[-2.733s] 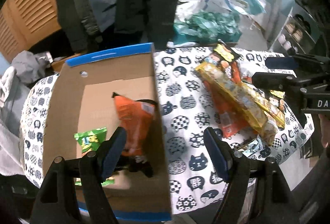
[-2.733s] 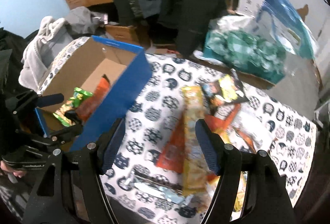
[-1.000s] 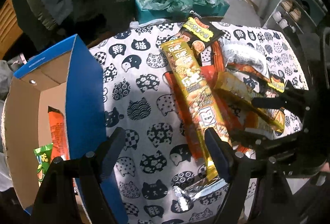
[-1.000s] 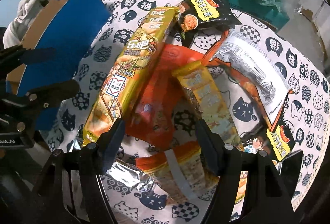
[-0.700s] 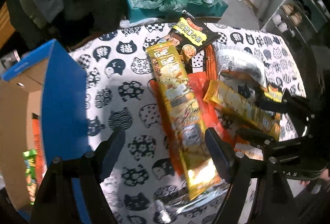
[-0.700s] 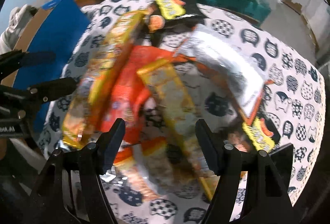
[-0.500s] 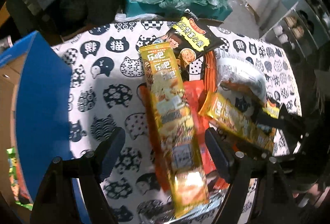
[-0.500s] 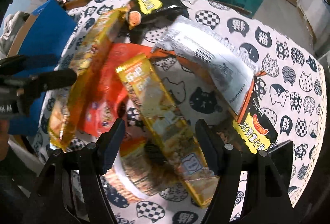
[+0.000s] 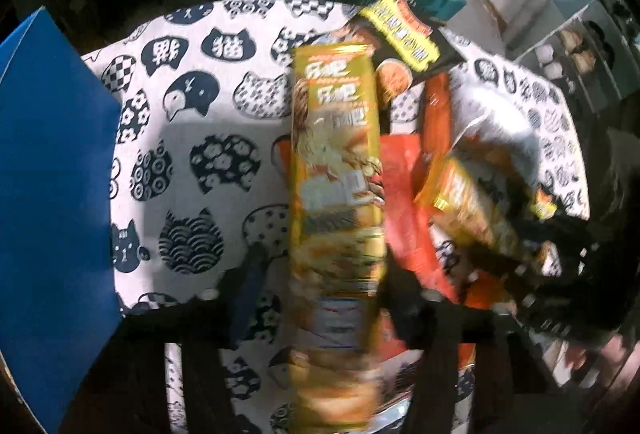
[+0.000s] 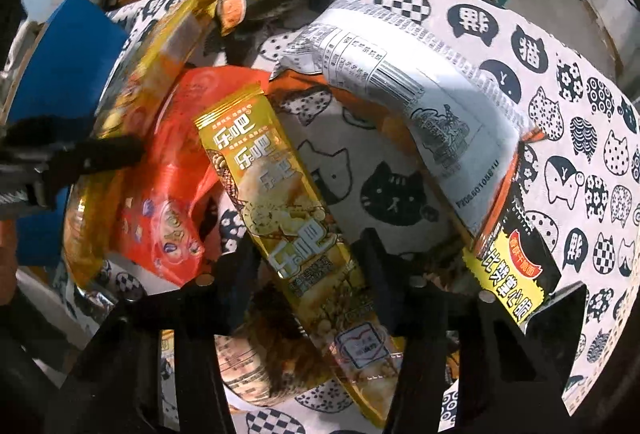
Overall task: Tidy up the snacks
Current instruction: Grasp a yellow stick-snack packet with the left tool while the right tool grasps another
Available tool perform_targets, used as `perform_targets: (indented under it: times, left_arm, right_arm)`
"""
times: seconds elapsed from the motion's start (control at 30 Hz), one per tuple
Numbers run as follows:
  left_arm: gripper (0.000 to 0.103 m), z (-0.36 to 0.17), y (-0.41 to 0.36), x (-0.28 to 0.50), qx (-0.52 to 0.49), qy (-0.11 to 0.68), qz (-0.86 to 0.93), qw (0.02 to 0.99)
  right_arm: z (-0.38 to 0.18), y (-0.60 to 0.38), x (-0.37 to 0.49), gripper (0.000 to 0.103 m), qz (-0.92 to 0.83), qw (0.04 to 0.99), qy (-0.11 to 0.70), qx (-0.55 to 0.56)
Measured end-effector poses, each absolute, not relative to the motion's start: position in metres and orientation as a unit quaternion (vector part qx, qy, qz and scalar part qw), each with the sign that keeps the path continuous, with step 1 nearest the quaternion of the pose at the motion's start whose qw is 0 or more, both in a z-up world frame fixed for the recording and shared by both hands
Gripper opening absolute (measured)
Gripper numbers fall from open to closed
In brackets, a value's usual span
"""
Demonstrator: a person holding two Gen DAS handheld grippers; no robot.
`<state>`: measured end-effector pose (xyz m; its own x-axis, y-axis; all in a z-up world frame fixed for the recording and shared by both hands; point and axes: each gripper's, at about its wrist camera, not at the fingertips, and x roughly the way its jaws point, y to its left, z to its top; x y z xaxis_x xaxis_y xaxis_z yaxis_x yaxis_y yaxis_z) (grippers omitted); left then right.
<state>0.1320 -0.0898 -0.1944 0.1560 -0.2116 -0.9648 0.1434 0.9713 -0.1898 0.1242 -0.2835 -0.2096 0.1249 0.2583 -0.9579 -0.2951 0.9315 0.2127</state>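
1. The left tongs (image 9: 320, 298) have just been closing; their fingers flank the long gold pack (image 9: 334, 170), and through the blur I cannot tell whether they press on it yet.
2. The right tongs (image 10: 308, 266) have also just been closing, astride a second gold pack (image 10: 280, 202); the pads look to be meeting its sides, so I judge it clamped.
3. Both packs lie in the snack heap on the cat-print bench (image 9: 192, 162), on top of the red bag (image 10: 168, 194), which makes them easiest to take first.
4. The blue box (image 9: 52, 194) stands to the left, likely their destination.
5. Slim packs may slip; grip mid-length.
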Motion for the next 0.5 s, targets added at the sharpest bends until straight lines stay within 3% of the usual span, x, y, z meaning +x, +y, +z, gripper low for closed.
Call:
perform_targets:
  times: [0.1, 0.17, 0.3, 0.4, 0.47, 0.5]
  left_arm:
    - [0.055, -0.196, -0.087, 0.132, -0.031, 0.634, -0.123, 0.763]
    - [0.065, -0.197, -0.086, 0.135, -0.037, 0.633, -0.123, 0.763]
    - [0.065, -0.198, -0.087, 0.138, -0.038, 0.626, -0.133, 0.767]
    - [0.049, -0.197, -0.087, 0.137, -0.043, 0.620, -0.150, 0.769]
    - [0.032, -0.195, -0.086, 0.137, -0.047, 0.617, -0.150, 0.771]
    - [0.032, -0.194, -0.085, 0.137, -0.044, 0.617, -0.148, 0.772]
  right_arm:
    - [-0.213, -0.286, 0.127, 0.049, 0.177, 0.751, 0.636, -0.018]
    - [-0.216, -0.283, 0.128, 0.050, 0.176, 0.750, 0.637, -0.019]
    - [-0.221, -0.277, 0.129, 0.052, 0.171, 0.755, 0.632, -0.038]
    - [-0.222, -0.272, 0.128, 0.050, 0.171, 0.759, 0.626, -0.055]
    - [-0.222, -0.268, 0.126, 0.040, 0.169, 0.760, 0.623, -0.073]
    - [-0.221, -0.267, 0.125, 0.036, 0.170, 0.760, 0.622, -0.078]
